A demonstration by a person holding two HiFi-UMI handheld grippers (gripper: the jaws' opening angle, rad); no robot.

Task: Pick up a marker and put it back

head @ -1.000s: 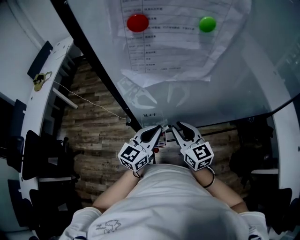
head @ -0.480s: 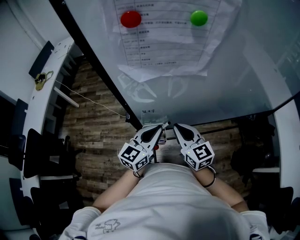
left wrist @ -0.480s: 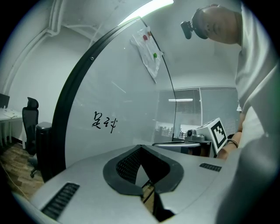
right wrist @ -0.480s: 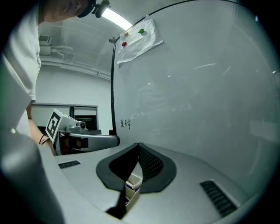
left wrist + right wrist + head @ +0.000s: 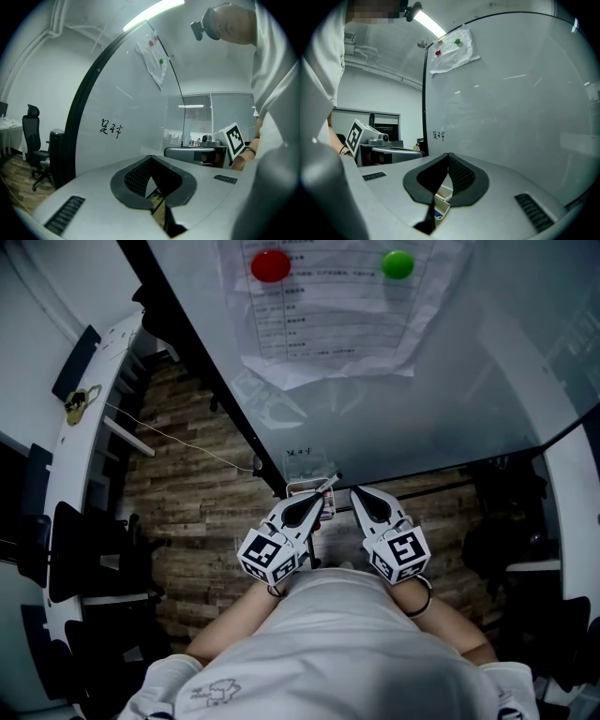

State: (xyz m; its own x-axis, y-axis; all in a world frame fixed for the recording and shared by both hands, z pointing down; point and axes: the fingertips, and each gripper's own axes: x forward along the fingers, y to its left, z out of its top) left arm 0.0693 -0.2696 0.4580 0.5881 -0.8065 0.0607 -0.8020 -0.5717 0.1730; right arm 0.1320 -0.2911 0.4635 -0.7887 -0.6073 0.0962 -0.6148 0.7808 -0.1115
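A white marker tray (image 5: 302,487) hangs at the foot of the whiteboard (image 5: 422,399). In the right gripper view the tray (image 5: 443,204) shows under the jaws, with a red-capped marker (image 5: 447,196) and a blue one (image 5: 437,213) lying in it. My left gripper (image 5: 325,491) and right gripper (image 5: 354,491) are side by side in front of my chest and point level at the board. The jaws of the left gripper (image 5: 148,159) meet at the tips with nothing between them. The right gripper (image 5: 448,154) is also shut and empty.
Paper sheets (image 5: 328,306) are pinned to the board by a red magnet (image 5: 271,265) and a green magnet (image 5: 397,263). Small black handwriting (image 5: 111,127) sits low on the board. Black office chairs (image 5: 75,549) stand at the left on the wooden floor (image 5: 197,512).
Both grippers have drawn slightly back from the board's foot, and the white tray now shows just past the left gripper's tips. The right jaws have come together.
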